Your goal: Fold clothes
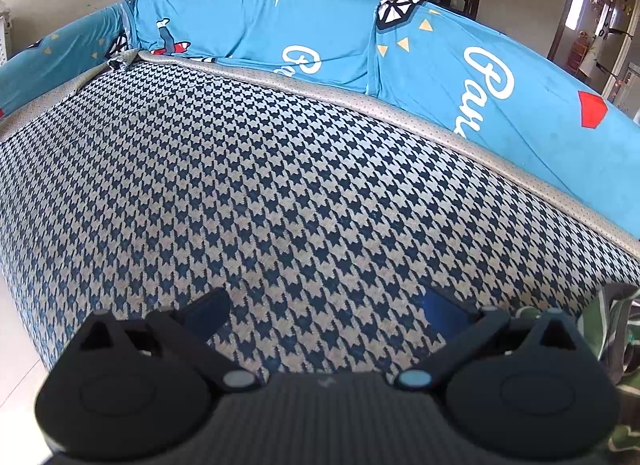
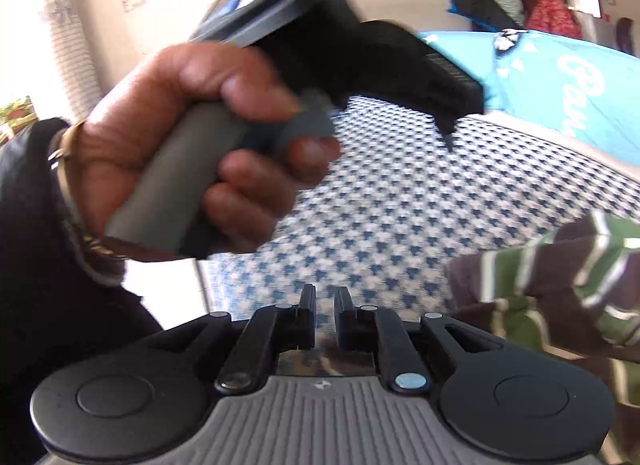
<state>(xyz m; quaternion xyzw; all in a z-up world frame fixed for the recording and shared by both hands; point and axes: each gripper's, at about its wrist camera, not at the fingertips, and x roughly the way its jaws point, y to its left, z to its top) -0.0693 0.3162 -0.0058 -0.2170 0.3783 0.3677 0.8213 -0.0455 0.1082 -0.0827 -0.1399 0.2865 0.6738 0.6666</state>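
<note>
The left gripper [image 1: 326,311] hangs with jaws wide and empty over the houndstooth seat [image 1: 280,185]; blue cushions [image 1: 500,77] curve behind at twelve o'clock. The right gripper [image 2: 324,305] is nearly closed, striped cloth [image 2: 560,285] bunched at its three o'clock, whether pinched I cannot tell. A hand [image 2: 192,145] grips the other handle [image 2: 172,185] at ten o'clock.

Woven houndstooth seat cloth [image 1: 280,185], smooth printed blue cover [image 1: 500,117], matt black plastic tool [image 2: 324,305], striped knit garment [image 2: 560,285]
</note>
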